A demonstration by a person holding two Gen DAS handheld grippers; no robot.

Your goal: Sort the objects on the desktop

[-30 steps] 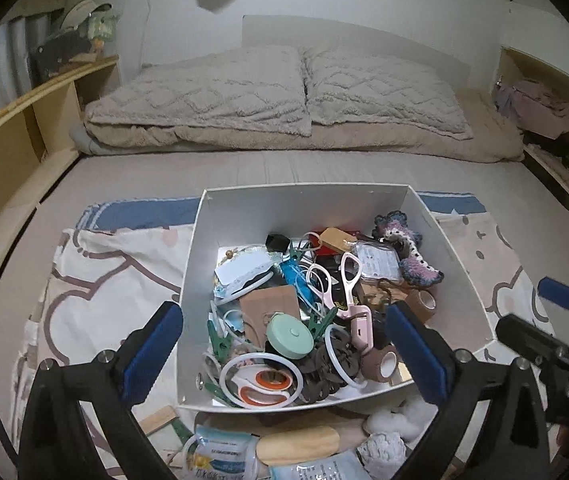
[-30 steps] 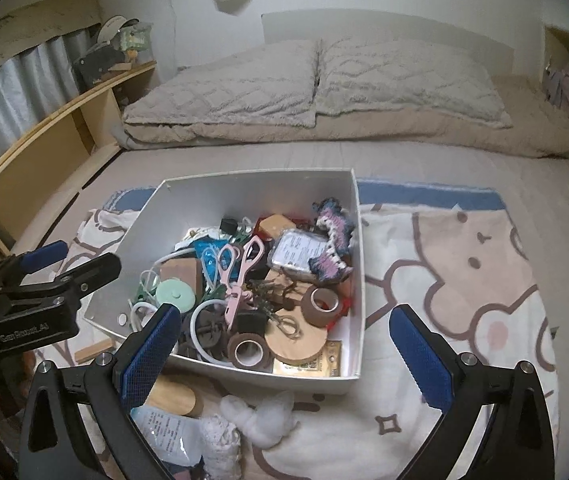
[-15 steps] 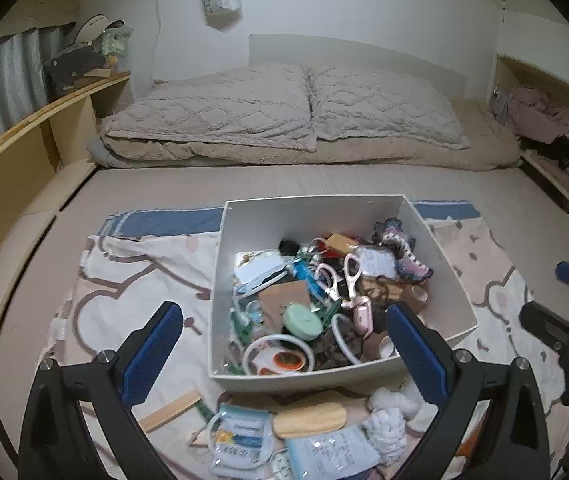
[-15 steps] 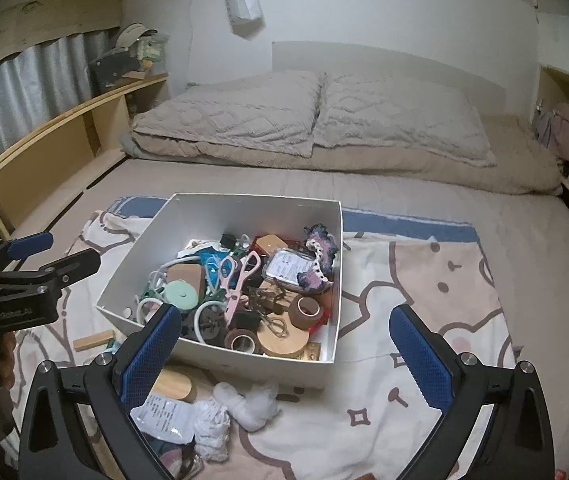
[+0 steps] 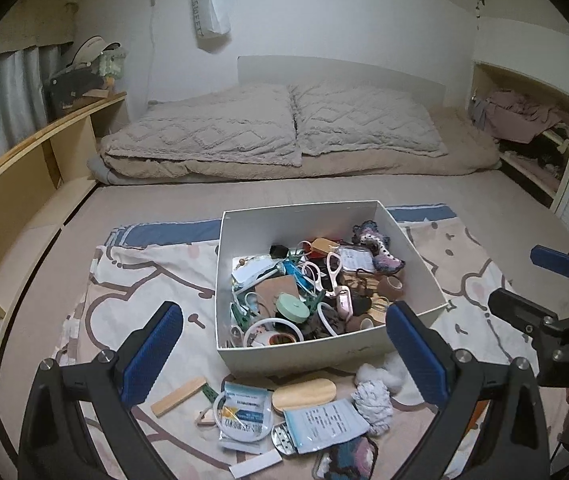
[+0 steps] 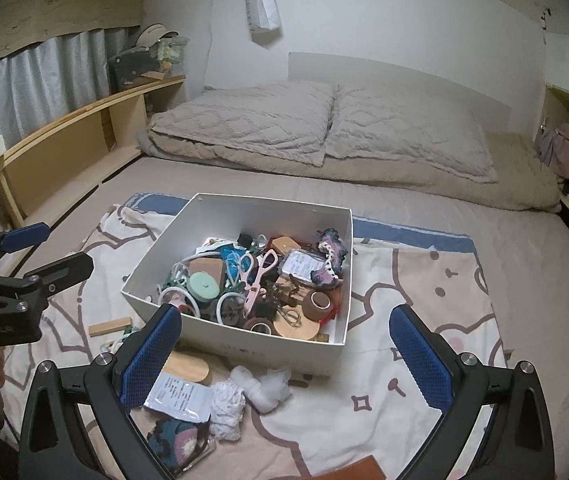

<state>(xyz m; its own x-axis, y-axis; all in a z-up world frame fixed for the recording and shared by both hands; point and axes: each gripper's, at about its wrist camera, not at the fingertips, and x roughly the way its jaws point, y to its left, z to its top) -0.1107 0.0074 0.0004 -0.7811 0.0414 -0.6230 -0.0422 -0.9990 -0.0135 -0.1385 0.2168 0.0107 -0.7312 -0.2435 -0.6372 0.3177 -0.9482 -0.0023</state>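
One white box [image 5: 324,350] (crammed full), two pillows [image 5: 212,132], one hanging paper bag [image 5: 210,10].

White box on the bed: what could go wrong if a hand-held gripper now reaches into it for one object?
1. The white box holds tangled clutter; pulling the pink scissors may drag neighbouring rings or clips out.
2. The box sits on a soft blanket, so pushing on it could tip or shift it.
3. Loose items before it, like the cotton wad, may be knocked.

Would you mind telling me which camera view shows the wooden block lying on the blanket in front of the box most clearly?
The left wrist view: the wooden block lies whole and unobstructed on the blanket, left of the white box. In the right wrist view the block shows smaller and foreshortened near the box's corner.
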